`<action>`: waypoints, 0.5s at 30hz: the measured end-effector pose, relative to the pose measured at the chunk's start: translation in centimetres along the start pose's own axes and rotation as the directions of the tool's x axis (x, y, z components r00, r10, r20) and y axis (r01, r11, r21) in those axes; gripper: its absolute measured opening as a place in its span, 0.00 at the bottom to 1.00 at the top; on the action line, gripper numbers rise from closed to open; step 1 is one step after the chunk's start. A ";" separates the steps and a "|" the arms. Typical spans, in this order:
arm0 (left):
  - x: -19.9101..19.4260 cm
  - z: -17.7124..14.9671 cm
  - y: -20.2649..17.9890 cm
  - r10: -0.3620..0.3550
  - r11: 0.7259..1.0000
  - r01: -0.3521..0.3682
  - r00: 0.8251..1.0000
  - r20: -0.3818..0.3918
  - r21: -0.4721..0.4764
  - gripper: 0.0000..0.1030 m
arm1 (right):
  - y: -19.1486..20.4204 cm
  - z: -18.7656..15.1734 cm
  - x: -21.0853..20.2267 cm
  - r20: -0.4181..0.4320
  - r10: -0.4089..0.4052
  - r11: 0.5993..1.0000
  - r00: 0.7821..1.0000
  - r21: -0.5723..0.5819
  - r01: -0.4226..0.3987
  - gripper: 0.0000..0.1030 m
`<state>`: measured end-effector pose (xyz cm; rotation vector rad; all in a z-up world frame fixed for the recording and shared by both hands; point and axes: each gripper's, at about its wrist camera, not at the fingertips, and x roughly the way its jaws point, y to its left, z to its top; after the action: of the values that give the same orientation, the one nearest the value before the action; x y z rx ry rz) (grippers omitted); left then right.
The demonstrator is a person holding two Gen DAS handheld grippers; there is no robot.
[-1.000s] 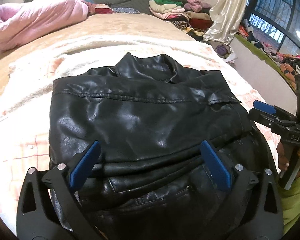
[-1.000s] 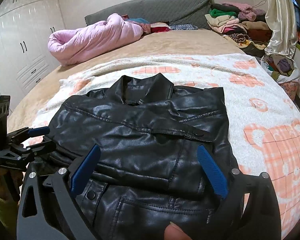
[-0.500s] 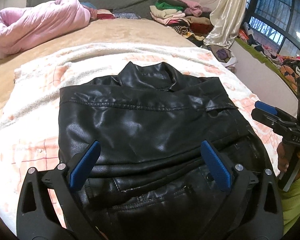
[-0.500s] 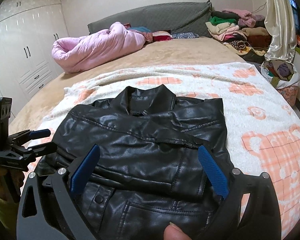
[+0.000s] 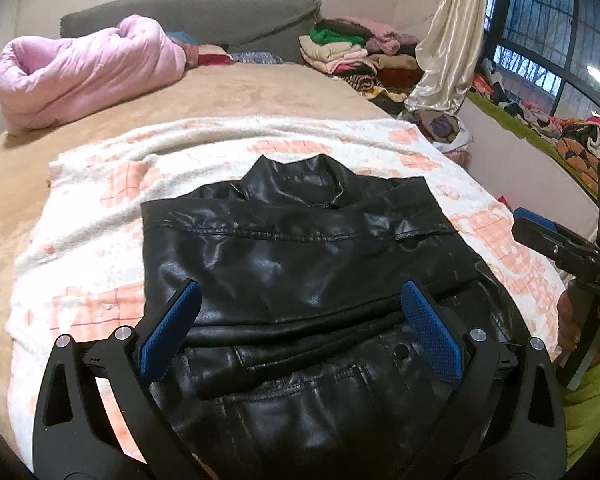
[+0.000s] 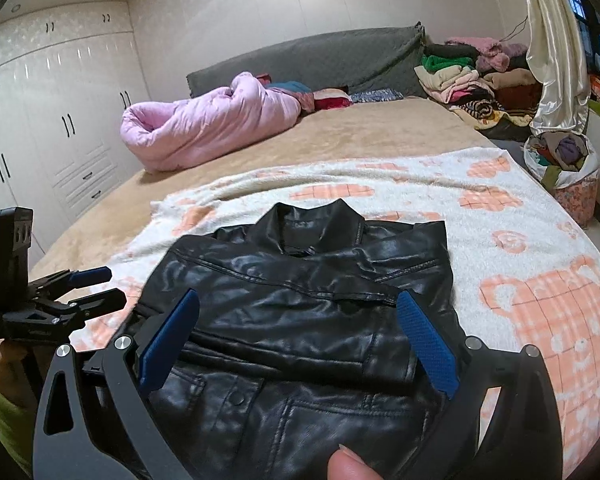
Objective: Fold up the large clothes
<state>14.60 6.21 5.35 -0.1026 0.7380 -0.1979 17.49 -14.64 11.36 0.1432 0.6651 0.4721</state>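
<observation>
Black angular frames with silver screws carry textured blue pads on both the left gripper point(image 5: 300, 336) and right gripper point(image 6: 296, 340); a lime-green sleeve point(image 5: 592, 408) and, apparently, a thumb tip point(image 6: 350, 465) show.

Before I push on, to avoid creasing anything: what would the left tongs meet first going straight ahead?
Probably the black leather jacket lying under the open left tongs; depth is unclear.

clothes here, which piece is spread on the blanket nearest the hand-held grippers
The black leather jacket, directly below both; the pink quilt and folded clothes stack sit far back.
</observation>
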 end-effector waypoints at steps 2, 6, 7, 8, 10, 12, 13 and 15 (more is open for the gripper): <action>-0.8 -0.2 -0.2 0.013 1.000 -0.013 1.000 0.010 0.001 0.91 | 0.4 -0.2 -0.6 0.003 0.007 1.000 1.000 -0.001 -0.007 0.96; -1.9 -0.6 -0.6 0.016 1.000 -0.016 1.000 0.023 0.003 0.91 | 1.1 -0.5 -1.8 0.011 0.002 1.000 1.000 -0.007 -0.002 0.96; -2.2 -0.7 -0.8 0.017 1.000 -0.018 0.999 0.026 0.005 0.91 | 1.1 -0.6 -2.1 0.013 0.004 1.000 1.000 -0.004 -0.004 0.96; -2.4 -0.7 -0.9 0.019 1.000 -0.019 0.999 0.029 0.006 0.91 | 1.2 -0.7 -2.6 0.019 0.005 1.000 1.000 0.002 -0.005 0.96; -3.1 -0.9 -1.2 0.021 1.000 -0.021 0.999 0.041 0.009 0.91 | 1.1 -0.9 -3.3 0.020 0.006 1.000 1.000 0.009 -0.007 0.96; -3.5 -1.2 -1.4 0.019 1.000 -0.020 0.999 0.045 0.004 0.91 | 1.1 -1.3 -3.9 0.012 0.006 1.000 1.000 0.012 -0.006 0.96; -3.7 -1.3 -1.5 0.019 1.000 -0.019 0.999 0.043 0.003 0.91 | 0.9 -1.6 -4.2 0.003 0.000 1.000 1.000 0.010 0.000 0.96; -4.0 -1.6 -1.8 0.021 1.000 -0.021 0.999 0.045 0.006 0.91 | 0.7 -2.1 -4.6 -0.007 -0.012 1.000 1.000 0.008 0.012 0.96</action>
<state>10.36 5.33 7.13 -0.0932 0.6939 -0.1774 12.75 -16.15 12.44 0.1451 0.6745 0.4585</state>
